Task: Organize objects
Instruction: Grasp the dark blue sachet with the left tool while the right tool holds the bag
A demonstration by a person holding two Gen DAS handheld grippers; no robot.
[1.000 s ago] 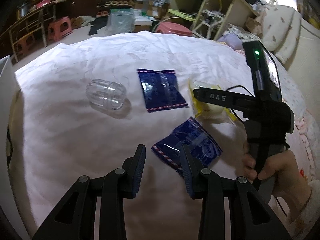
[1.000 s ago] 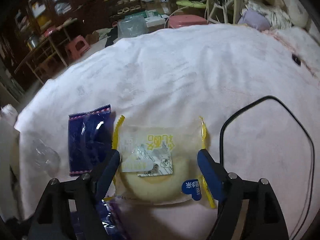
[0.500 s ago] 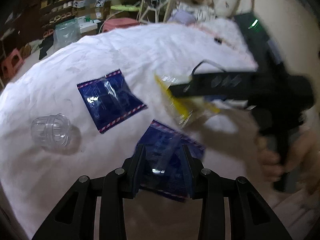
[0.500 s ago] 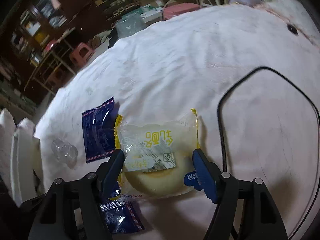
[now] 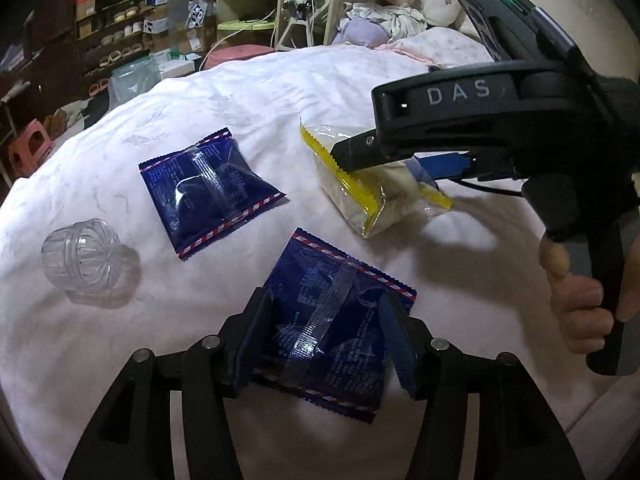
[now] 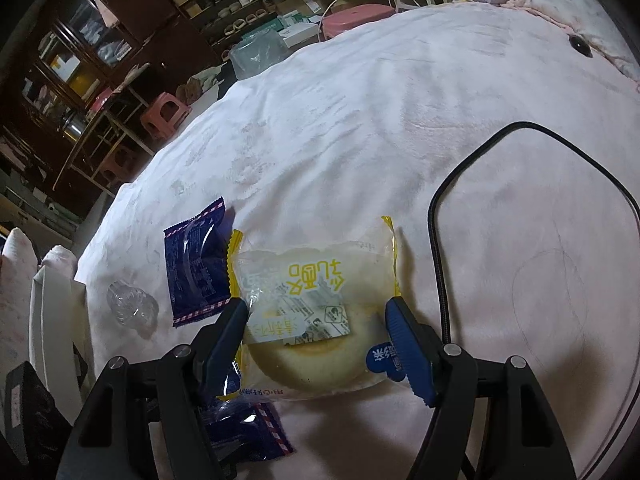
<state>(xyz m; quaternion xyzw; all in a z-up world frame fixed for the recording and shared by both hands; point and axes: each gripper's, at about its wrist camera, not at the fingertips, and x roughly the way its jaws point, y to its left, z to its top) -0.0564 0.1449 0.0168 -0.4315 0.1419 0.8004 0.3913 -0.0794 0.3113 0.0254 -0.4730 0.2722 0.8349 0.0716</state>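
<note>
The left gripper [image 5: 326, 330] straddles the near blue packet [image 5: 334, 320], its jaws having just been opening and its pads apparently not pressing it. The right gripper [image 6: 316, 338] pinches the yellow-edged bun packet [image 6: 316, 304], which is just beyond that blue packet on the white bedcover [image 5: 320, 92]. With 2 slick wrappers, the blue one may slide away as the jaws close, or the bun may get squashed.

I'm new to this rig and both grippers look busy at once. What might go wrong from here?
The right gripper lifts the cake pack by its slack wrapper; it may slip out. The left gripper, jaws just opened wider, straddles a flat blue packet; closing may only crumple its slick film.
</note>
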